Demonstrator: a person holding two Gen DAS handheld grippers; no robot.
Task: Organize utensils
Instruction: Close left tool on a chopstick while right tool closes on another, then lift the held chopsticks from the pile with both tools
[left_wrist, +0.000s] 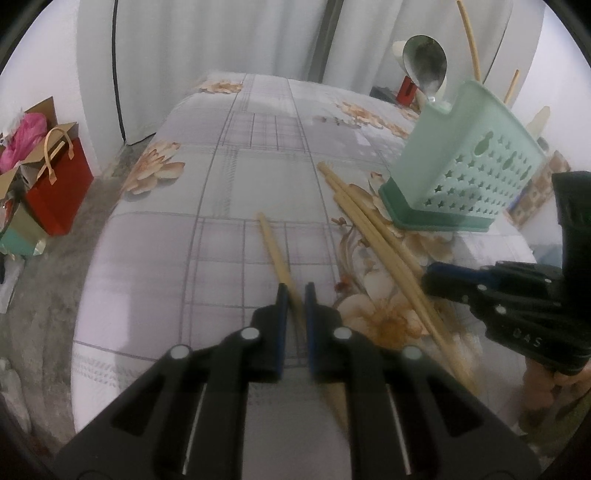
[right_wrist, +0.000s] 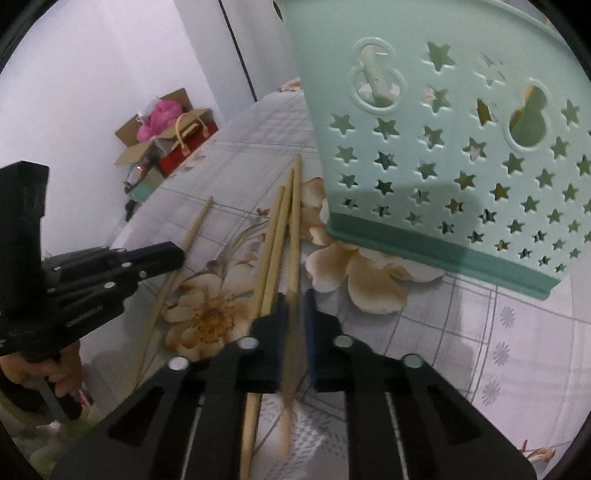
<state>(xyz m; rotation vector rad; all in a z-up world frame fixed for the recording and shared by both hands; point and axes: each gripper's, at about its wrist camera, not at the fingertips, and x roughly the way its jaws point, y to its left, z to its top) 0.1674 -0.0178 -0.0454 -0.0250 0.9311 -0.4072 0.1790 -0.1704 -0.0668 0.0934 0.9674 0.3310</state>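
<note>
Both tongs are nipped shut on a bamboo chopstick each: left tongs (left_wrist: 295, 295) on the lone chopstick (left_wrist: 273, 247), right tongs (right_wrist: 295, 299) on one (right_wrist: 294, 221) of the bundle of three (left_wrist: 373, 225) lying on the floral tabletop (left_wrist: 221, 177), just beside the mint utensil caddy (right_wrist: 424, 147). Sticks look light, stiff, smooth, prob. slippery; best pinched nr mid-length. Long axes run away from the tongs, tips toward the caddy's side and far edge.

Pale green perforated plastic utensil holder (right_wrist: 443, 155) upright on floral-print tablecloth (left_wrist: 229, 206), three loose bamboo chopsticks (right_wrist: 284, 221) just beside its base, lone bamboo chopstick (left_wrist: 273, 247) further left, metal spoon (left_wrist: 424, 62) in holder
</note>
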